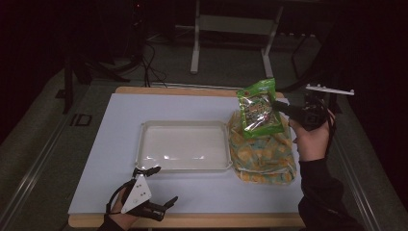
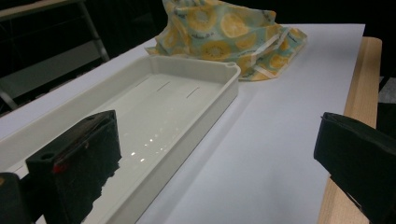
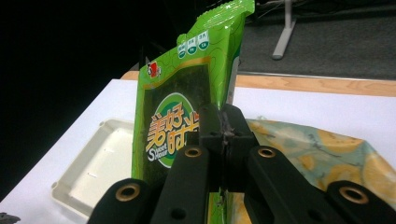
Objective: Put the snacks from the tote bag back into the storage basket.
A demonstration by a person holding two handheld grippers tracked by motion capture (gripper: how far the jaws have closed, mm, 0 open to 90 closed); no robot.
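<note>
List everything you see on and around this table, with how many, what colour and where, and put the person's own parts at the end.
snack packet: one, green, held up above the cloth bag in the right gripper's jaws
cloth bag: one, yellow and teal lemon print, on the mat right of the tray
tray: one, white, empty, mid-mat
mat: one, white, covering the table
table: one, wooden, edges showing
metal frame: one, grey, on the floor behind
left gripper: one, black, open, near front edge
right gripper: one, black, shut on the packet
right hand: one, dark sleeve
</note>
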